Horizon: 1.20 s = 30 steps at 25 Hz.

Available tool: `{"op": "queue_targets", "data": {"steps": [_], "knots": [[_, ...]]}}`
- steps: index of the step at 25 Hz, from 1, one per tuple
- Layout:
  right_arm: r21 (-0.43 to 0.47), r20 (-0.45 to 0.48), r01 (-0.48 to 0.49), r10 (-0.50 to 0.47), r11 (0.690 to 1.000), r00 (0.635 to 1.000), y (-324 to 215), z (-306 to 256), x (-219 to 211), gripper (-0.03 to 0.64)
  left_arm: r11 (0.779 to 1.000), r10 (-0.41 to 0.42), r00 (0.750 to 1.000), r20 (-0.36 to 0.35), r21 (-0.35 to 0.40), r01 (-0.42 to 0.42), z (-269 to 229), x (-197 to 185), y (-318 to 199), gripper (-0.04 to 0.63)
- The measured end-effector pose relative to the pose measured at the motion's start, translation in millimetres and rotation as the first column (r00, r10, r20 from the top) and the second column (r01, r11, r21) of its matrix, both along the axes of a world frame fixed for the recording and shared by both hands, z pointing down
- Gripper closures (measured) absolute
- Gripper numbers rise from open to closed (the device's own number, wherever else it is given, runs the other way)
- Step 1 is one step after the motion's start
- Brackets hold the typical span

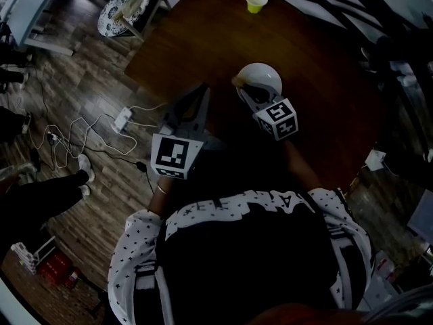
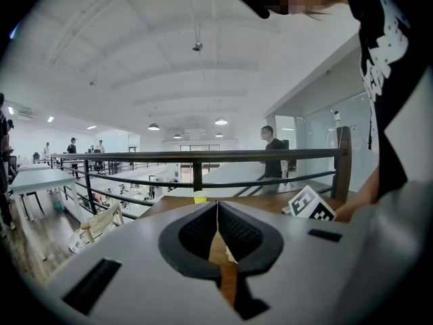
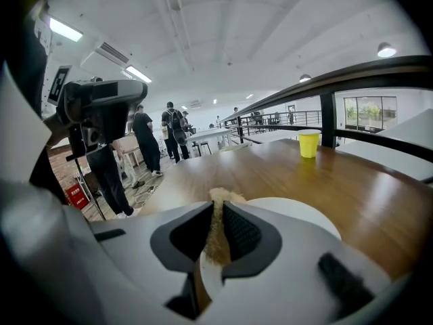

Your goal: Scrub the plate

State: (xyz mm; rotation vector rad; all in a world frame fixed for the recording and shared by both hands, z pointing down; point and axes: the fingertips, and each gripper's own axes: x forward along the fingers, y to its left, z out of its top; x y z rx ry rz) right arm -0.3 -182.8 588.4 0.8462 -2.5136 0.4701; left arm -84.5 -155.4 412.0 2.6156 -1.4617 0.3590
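Open hall — wooden table, white plate, yellow cup

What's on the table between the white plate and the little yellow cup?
Nothing. Only bare brown table lies between the plate and the yellow cup, as the right gripper view shows.

The table is brown wood with a smooth, half-glossy varnish that reflects the light. The plate is white, smooth and a little shiny; whether it is ceramic or plastic, I cannot tell. The scrubber, pinched in the right gripper, looks tan, rough and fibrous. This gripper and the left gripper have matt grey plastic shells and black pads with a fine grid texture. The floor is dull wood planks, and the railing is dark metal.
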Motion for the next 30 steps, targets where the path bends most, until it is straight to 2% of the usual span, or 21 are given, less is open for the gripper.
{"op": "queue_targets", "data": {"steps": [30], "knots": [[-0.042, 0.006, 0.075, -0.074, 0.996, 0.997, 40.5, -1.5, -12.0, 0.568, 1.000, -0.017, 1.000, -0.002, 0.003, 0.017, 0.1, 0.8, 14.0, 0.581]]}}
